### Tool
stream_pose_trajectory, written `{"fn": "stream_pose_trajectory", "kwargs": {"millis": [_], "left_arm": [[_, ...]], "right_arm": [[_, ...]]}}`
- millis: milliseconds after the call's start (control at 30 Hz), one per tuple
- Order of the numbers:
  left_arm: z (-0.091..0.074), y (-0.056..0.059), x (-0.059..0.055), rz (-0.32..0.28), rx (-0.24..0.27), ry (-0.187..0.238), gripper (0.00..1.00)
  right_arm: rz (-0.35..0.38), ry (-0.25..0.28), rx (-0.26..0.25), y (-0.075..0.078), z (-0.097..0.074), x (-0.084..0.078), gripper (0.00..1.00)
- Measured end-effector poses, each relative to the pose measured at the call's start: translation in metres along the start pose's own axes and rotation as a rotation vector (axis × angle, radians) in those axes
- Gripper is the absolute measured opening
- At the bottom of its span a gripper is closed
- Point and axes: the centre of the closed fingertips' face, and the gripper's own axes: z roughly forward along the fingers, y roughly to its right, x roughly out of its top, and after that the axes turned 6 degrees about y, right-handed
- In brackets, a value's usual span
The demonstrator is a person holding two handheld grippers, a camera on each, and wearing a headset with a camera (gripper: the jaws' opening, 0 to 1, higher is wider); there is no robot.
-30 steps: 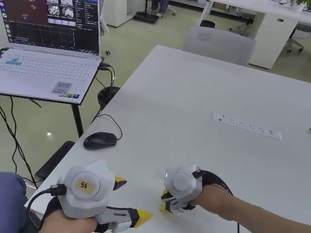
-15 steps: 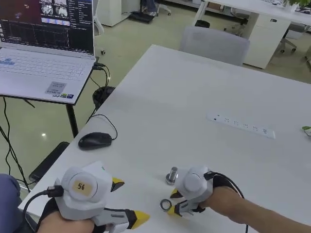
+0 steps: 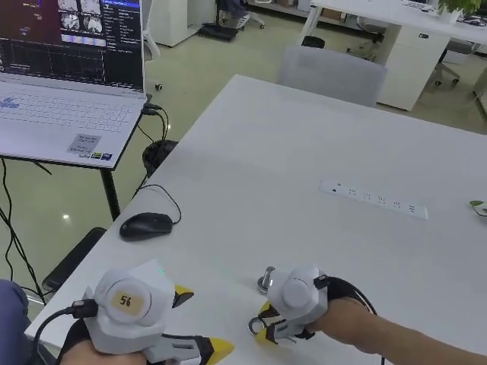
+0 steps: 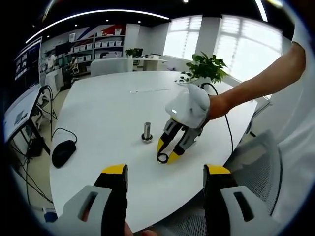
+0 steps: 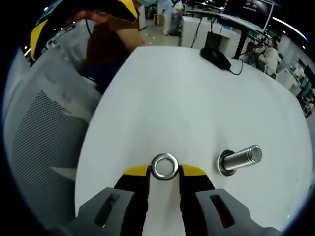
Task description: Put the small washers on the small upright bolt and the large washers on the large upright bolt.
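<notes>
My right gripper (image 3: 260, 325) is shut on a steel washer (image 3: 257, 328), which sticks out from its yellow tips just above the white table (image 3: 304, 167). In the right gripper view the washer (image 5: 164, 166) is pinched at its edge between the right gripper's (image 5: 164, 170) tips. One upright bolt (image 3: 266, 279) stands on the table right beside the washer; the bolt (image 5: 239, 158) is a short way off to the side, not touching it. My left gripper (image 3: 202, 321) hovers open at the near left edge, facing the bolt (image 4: 146, 132) and the washer (image 4: 162, 157); the left gripper (image 4: 165, 172) holds nothing.
A black mouse (image 3: 146, 225) with its cable lies at the table's left edge. A white power strip (image 3: 373, 200) sits further back on the right. A laptop (image 3: 68, 84) stands on a side stand to the left, and a grey chair (image 3: 331, 74) is at the far edge.
My right gripper has drawn back toward me, uncovering the upright bolt, and the washer now shows at its tips. The left gripper has barely moved; the head camera shifted.
</notes>
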Motion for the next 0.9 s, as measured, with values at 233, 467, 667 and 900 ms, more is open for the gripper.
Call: {"fn": "stream_pose_trajectory", "kwargs": {"millis": [233,467,667,900], "left_arm": [[-0.002,-0.003,0.001,-0.003,0.007,0.005,0.61],[-0.006,-0.008,-0.004,-0.012,0.021,0.002,0.61],[-0.005,-0.007,-0.003,-0.013,0.019,0.005,0.61],[-0.005,-0.007,-0.002,-0.014,0.018,0.009,0.61]], "right_arm": [[0.016,-0.009,-0.022,-0.002,-0.003,-0.002,0.23],[0.073,0.025,-0.049,-0.001,-0.011,-0.004,0.23],[0.085,0.034,-0.071,0.002,-0.016,-0.004,0.23],[0.08,0.059,-0.12,0.011,-0.029,0.006,0.23]]}}
